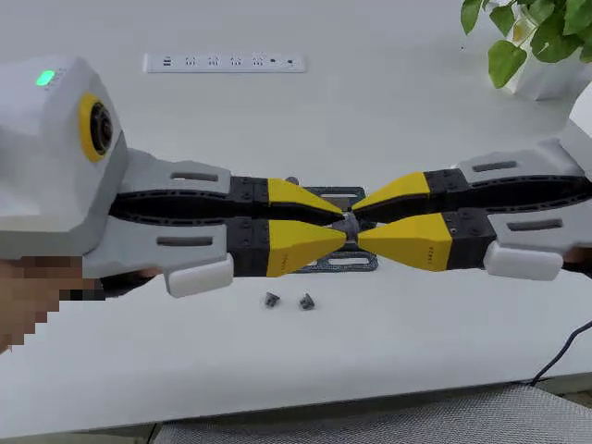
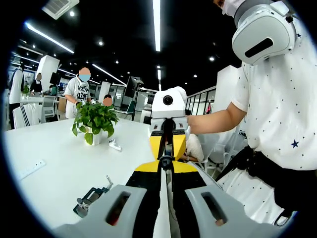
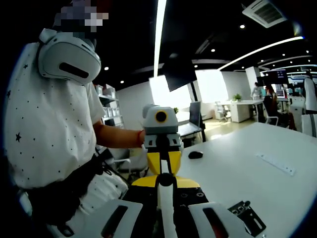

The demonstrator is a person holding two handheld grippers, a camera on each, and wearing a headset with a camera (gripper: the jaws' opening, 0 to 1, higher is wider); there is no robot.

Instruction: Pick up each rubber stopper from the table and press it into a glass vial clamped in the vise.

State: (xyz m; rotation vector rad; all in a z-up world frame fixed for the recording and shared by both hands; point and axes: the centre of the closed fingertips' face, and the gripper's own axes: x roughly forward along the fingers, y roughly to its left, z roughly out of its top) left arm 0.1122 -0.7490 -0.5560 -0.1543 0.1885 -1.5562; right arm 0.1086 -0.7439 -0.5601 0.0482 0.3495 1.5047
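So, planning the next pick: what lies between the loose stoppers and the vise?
Nothing. In the head view, just bare table separates the two stoppers from the vise.

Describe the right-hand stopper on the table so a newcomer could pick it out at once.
On the white table, find the dark vise where the yellow jaws meet. On its near side lie two small grey things, the left stopper and the right stopper. Yours is the right, closer to the vise's middle.
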